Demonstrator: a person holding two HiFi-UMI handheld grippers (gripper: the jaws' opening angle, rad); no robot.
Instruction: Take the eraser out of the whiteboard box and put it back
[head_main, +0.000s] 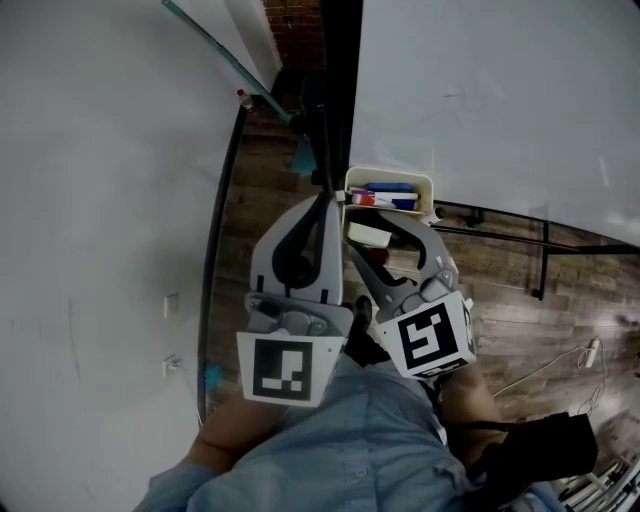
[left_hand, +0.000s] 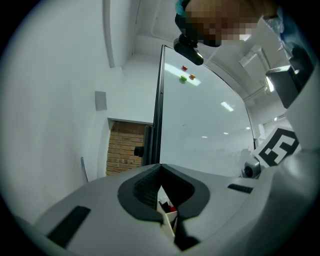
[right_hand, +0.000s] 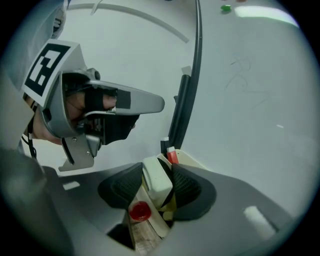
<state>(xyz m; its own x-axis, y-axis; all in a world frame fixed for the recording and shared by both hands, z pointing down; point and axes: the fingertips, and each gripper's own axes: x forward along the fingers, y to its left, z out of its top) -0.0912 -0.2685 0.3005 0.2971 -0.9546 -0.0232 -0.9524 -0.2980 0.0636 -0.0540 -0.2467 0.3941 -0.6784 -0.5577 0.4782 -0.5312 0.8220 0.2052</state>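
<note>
Two grippers of yours meet at the whiteboard box (head_main: 392, 176) in the head view: your left gripper (head_main: 323, 205) just left of it, your right gripper (head_main: 372, 246) at its near side, around the white eraser (head_main: 367, 233).

Left gripper view: jaws clenched together, gripping nothing.

Right gripper view: jaws spread, released, with the eraser (right_hand: 157, 180) between them at the box's near rim.

The left gripper (head_main: 323, 200) points straight ahead, and its jaws are closed together at the tips. The right gripper (head_main: 368, 232) is just beside it and tips down a bit. Its jaws stand wide apart, with the eraser (right_hand: 156, 182) in between them. The left forearm (head_main: 225, 435) and the right forearm (head_main: 472, 400) come in from the bottom
</note>
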